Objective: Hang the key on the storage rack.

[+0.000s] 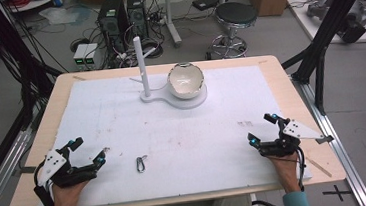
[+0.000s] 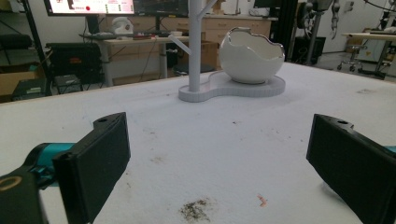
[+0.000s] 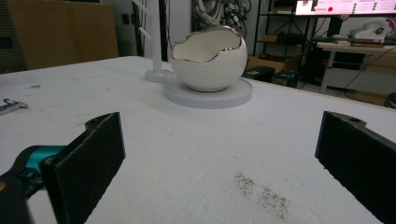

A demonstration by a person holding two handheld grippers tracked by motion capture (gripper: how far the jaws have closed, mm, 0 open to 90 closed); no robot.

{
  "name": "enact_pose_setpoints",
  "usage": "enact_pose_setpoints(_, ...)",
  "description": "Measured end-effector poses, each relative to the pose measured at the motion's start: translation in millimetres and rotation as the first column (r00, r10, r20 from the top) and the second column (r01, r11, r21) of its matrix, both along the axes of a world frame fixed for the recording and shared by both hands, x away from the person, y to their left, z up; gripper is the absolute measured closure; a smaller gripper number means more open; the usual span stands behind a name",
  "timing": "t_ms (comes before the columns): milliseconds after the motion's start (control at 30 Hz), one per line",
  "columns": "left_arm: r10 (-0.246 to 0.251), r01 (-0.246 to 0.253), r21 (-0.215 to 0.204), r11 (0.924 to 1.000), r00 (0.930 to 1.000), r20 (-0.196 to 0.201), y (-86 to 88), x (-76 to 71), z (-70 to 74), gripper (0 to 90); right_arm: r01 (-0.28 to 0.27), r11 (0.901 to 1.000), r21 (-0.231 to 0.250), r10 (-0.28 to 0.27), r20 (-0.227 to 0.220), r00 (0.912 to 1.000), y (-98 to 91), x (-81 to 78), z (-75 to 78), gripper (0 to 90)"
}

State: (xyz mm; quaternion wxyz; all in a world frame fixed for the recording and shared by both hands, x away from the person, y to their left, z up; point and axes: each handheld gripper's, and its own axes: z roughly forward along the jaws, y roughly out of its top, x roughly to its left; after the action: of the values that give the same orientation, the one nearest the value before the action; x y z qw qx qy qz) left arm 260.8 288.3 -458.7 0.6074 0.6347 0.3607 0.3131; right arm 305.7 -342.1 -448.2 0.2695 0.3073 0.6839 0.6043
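A white eggshell-shaped bowl point(image 1: 186, 80) with a silver jagged rim sits on a white base point(image 1: 193, 101) at the far middle of the table, beside a white branched post point(image 1: 141, 66). The bowl point(image 2: 251, 56) and post point(image 2: 194, 46) stand ahead in the left gripper view; the bowl point(image 3: 208, 58) also stands ahead in the right gripper view. A small metal clasp point(image 1: 140, 164) lies near the front, also seen as the clasp point(image 3: 10, 106) at far left. My left gripper point(image 1: 90, 149) rests open at the front left, my right gripper point(image 1: 261, 128) open at the front right. Both hold nothing.
A white mat point(image 1: 122, 118) covers the wooden table point(image 1: 39, 140). Dark smudges mark the mat near each gripper. Behind the table stand computer towers point(image 1: 113, 18), a stool point(image 1: 234, 18), cables and a black frame leg point(image 1: 317, 56).
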Motion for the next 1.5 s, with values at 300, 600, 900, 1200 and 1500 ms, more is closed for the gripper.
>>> enact_pose_setpoints(300, 0.0, 0.0, 0.006, 1.0, 0.9999, -0.011, -0.3, 0.9, 0.4, 6.7, 0.002, 1.0, 0.004, -0.002, 0.004, 1.0, -0.4, 0.1, 0.0, 0.6)
enact_pose_setpoints(600, 0.007, -0.006, 0.029, 0.9995, 0.9994, -0.034, 2.1, 4.2, 4.0, 6.7, 0.007, 1.0, 0.004, -0.007, 0.005, 1.0, -0.4, -0.2, 0.0, 0.6)
enact_pose_setpoints(900, -0.09, 0.096, 0.124, 0.9876, 0.9945, -0.054, -0.9, 15.5, 58.6, 6.7, 0.004, 1.0, 0.008, -0.004, 0.001, 1.0, -0.8, -0.2, 0.0, 0.6)
enact_pose_setpoints(1200, -0.243, 0.263, 0.255, 0.9306, 0.9641, -0.108, -23.5, 32.3, 110.3, 6.7, 0.005, 1.0, 0.007, -0.005, 0.004, 1.0, -0.9, -0.1, -0.1, 0.6)
enact_pose_setpoints(1500, -0.363, 0.422, 0.372, 0.8267, 0.9051, -0.221, -48.8, 44.5, 131.6, 6.7, 0.006, 0.9999, 0.01, -0.006, 0.001, 1.0, -0.7, -0.4, 0.0, 0.6)
